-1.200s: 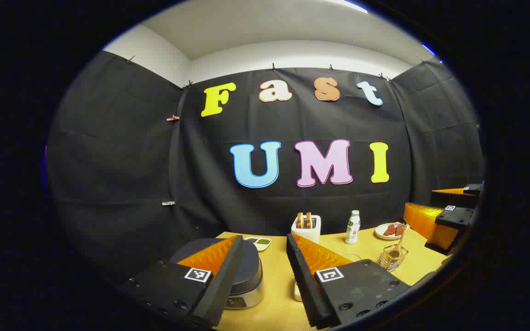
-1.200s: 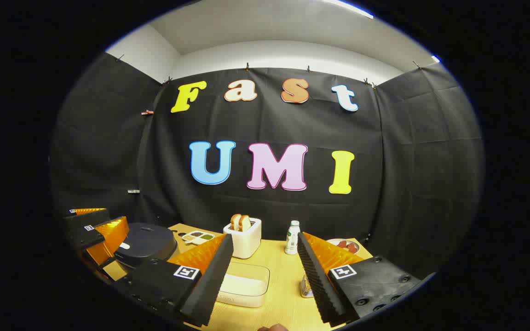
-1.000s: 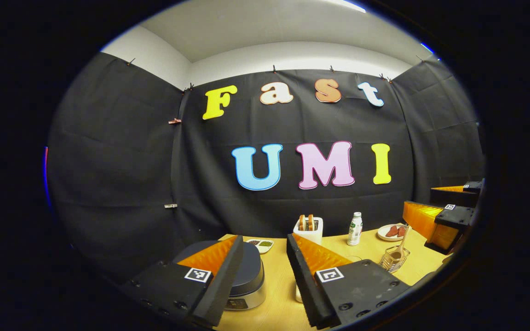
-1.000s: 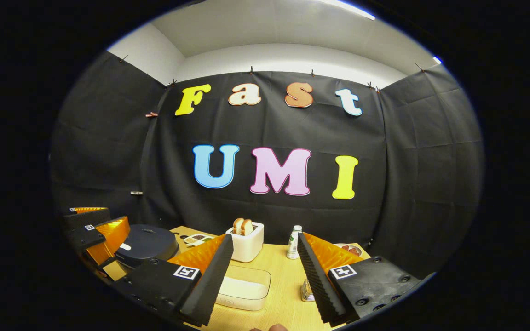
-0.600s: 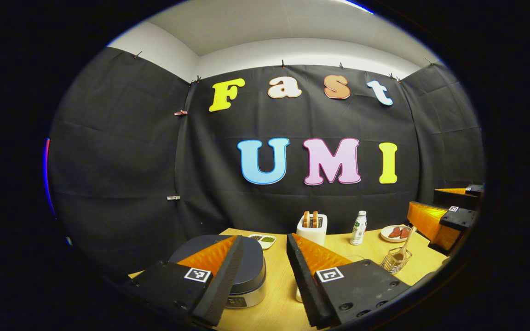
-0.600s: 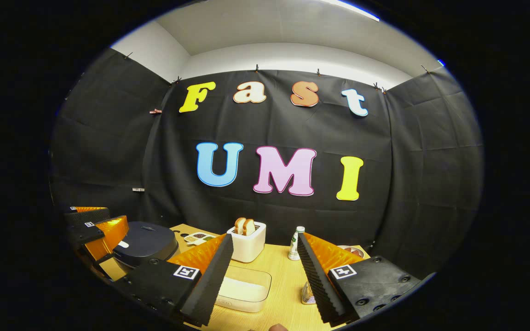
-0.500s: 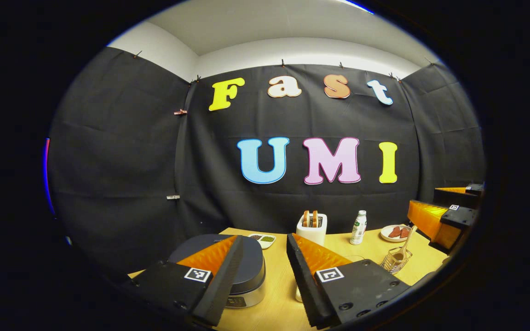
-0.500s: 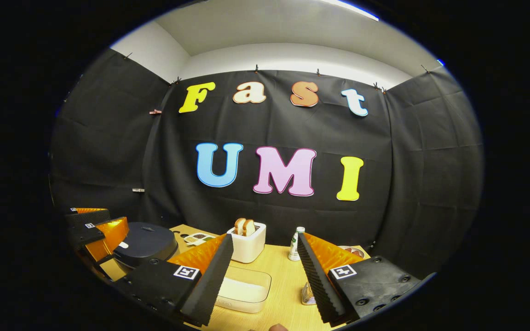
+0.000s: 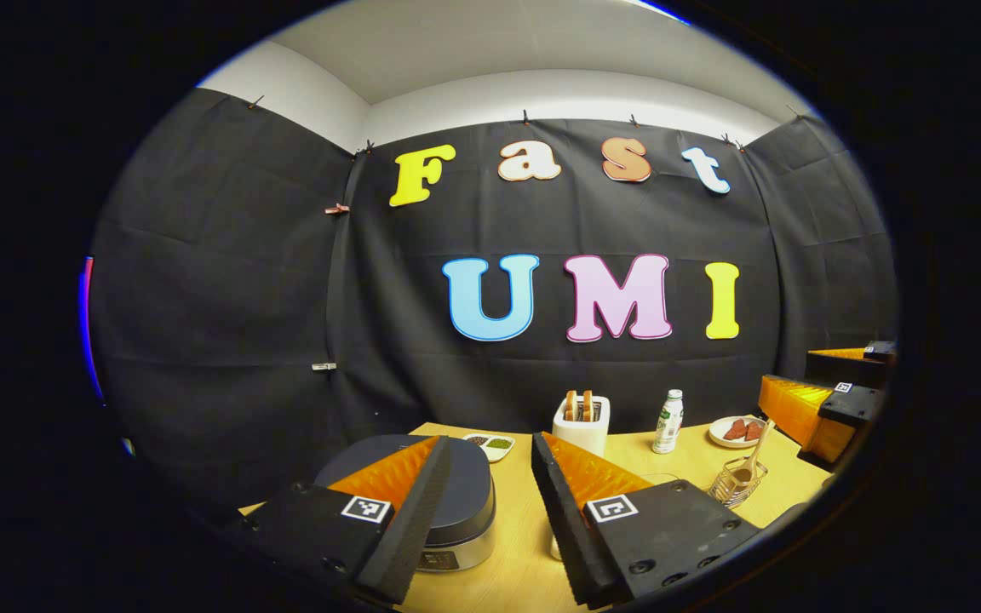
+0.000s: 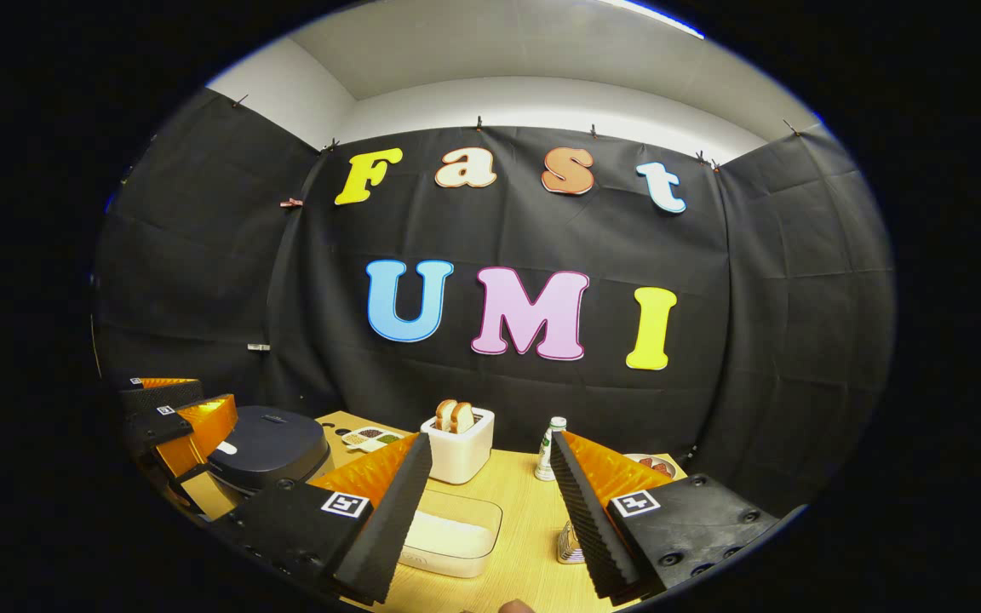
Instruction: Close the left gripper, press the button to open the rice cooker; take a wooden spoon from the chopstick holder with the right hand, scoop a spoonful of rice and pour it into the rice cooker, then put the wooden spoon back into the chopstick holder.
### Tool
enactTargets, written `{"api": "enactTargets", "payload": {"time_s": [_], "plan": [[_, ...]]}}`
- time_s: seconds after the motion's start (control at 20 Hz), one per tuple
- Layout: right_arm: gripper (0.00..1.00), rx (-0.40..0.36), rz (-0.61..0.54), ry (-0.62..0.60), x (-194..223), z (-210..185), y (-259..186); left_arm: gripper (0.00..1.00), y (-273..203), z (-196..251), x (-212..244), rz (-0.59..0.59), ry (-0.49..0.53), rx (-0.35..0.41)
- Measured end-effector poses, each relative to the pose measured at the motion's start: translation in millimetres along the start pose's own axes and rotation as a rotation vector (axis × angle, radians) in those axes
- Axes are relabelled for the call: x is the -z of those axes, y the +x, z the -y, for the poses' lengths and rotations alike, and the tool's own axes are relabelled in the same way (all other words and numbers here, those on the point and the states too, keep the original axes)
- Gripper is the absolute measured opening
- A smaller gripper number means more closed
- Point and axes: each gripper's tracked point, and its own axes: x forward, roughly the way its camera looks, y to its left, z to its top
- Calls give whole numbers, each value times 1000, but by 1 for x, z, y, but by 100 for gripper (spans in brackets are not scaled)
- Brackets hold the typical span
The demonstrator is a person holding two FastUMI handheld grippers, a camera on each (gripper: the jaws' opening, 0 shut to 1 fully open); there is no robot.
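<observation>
The dark-lidded rice cooker (image 9: 465, 511) sits lid-down at the table's left; in the right gripper view the rice cooker (image 10: 265, 447) lies far left. My left gripper (image 9: 486, 447) hovers open just above it, empty. A wooden spoon (image 9: 750, 451) stands in the wire chopstick holder (image 9: 733, 487) at the right. A clear box of rice (image 10: 452, 536) lies under my right gripper (image 10: 490, 447), which is open and empty. The chopstick holder (image 10: 569, 545) peeks out beside its right finger. The left gripper (image 10: 175, 413) appears far left; the right gripper (image 9: 823, 400) appears at the far right.
On the wooden table (image 10: 524, 502) stand a white toaster (image 10: 458, 449) with bread, a small bottle (image 10: 552, 436), a plate of red food (image 9: 733, 430) and a divided dish of grains (image 9: 489, 443). A fingertip (image 10: 512, 606) pokes in at the bottom edge.
Both views have drifted slightly; the scene sits a little more to the right than a second ago. Neither gripper's opening has changed.
</observation>
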Motion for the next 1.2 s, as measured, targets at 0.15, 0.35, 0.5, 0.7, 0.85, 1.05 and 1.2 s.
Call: {"api": "enactTargets", "payload": {"time_s": [0.15, 0.35, 0.5, 0.7, 0.85, 1.05, 1.2], "plan": [[88, 2, 5, -1, -2, -1, 1, 75, 4, -15, 7, -11, 9, -40], [88, -23, 0, 8, -1, -14, 4, 78, 14, -45, 25, -67, 5, -104], [88, -37, 13, 10, -5, -22, 5, 51, 21, -74, 46, -148, -1, -173], [87, -68, 14, -4, -3, -40, 8, 20, 35, -94, 71, -210, 16, -171], [87, -78, -3, -13, 4, -48, 12, 10, 50, -103, 91, -269, 26, -140], [88, -69, -17, -20, 9, -50, 15, 5, 68, -106, 117, -349, 26, -96], [88, -60, -23, -27, 10, -50, 17, 7, 72, -103, 136, -411, 13, -69]]}}
